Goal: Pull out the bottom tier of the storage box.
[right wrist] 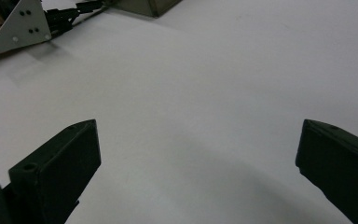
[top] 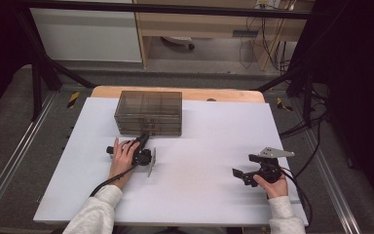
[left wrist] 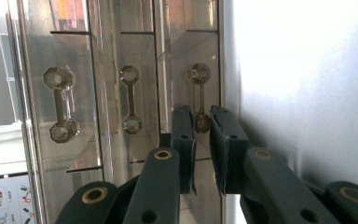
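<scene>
A smoky clear drawer box (top: 148, 113) stands at the back of the white table top (top: 204, 141). My left gripper (top: 143, 138) reaches its front, turned on its side. In the left gripper view the box (left wrist: 107, 56) shows three drawers, each with a clear dumbbell-shaped handle. My left gripper (left wrist: 201, 116) is shut on one end of the handle nearest the table top (left wrist: 198, 74), a pad on either side. My right gripper (top: 237, 175) rests low over the table at the right, away from the box. In the right gripper view, the right gripper (right wrist: 198, 144) is wide open and holds nothing.
The other two drawer handles (left wrist: 61, 105) (left wrist: 130, 100) are untouched. A wooden edge (top: 224, 93) shows behind the white top. Black frame legs and cables stand on the floor to both sides. The left gripper's grey plate (right wrist: 21, 25) appears in the right gripper view.
</scene>
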`<action>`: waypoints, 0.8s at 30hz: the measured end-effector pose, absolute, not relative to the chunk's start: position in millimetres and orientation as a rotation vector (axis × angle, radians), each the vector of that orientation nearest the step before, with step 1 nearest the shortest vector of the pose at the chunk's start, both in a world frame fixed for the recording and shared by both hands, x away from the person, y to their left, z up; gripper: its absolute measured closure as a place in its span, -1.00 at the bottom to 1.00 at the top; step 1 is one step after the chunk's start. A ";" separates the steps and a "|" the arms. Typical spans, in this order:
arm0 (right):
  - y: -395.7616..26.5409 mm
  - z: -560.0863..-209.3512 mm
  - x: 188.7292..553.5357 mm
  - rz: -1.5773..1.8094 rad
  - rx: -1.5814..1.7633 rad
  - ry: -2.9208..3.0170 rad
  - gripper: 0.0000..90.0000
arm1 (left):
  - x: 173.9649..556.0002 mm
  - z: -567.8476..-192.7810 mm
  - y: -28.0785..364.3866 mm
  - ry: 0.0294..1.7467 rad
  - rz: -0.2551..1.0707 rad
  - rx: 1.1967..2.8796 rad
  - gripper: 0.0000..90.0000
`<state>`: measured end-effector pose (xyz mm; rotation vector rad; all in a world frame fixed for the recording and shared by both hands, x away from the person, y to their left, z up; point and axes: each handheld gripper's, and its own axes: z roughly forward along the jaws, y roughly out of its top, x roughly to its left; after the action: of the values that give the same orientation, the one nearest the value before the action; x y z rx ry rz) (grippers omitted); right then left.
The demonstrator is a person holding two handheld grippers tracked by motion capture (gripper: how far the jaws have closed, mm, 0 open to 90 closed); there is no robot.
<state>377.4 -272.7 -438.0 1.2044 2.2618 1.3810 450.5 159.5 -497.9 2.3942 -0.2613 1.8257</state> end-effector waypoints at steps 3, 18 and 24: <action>-272.8 -438.0 377.4 1.382 1.205 2.261 -0.99 | 450.1 -497.6 159.4 -0.250 1.820 2.397 0.76; -272.5 -438.3 377.6 1.380 1.205 2.264 -0.99 | 449.1 -485.3 158.9 -0.234 1.794 2.395 0.41; -272.5 -438.2 377.6 1.380 1.207 2.263 -0.99 | 455.6 -485.8 160.9 -0.207 1.723 2.421 0.21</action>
<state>377.6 -272.5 -438.2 1.2071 2.2626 1.3796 455.6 160.9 -485.8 2.4208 -0.2073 1.7231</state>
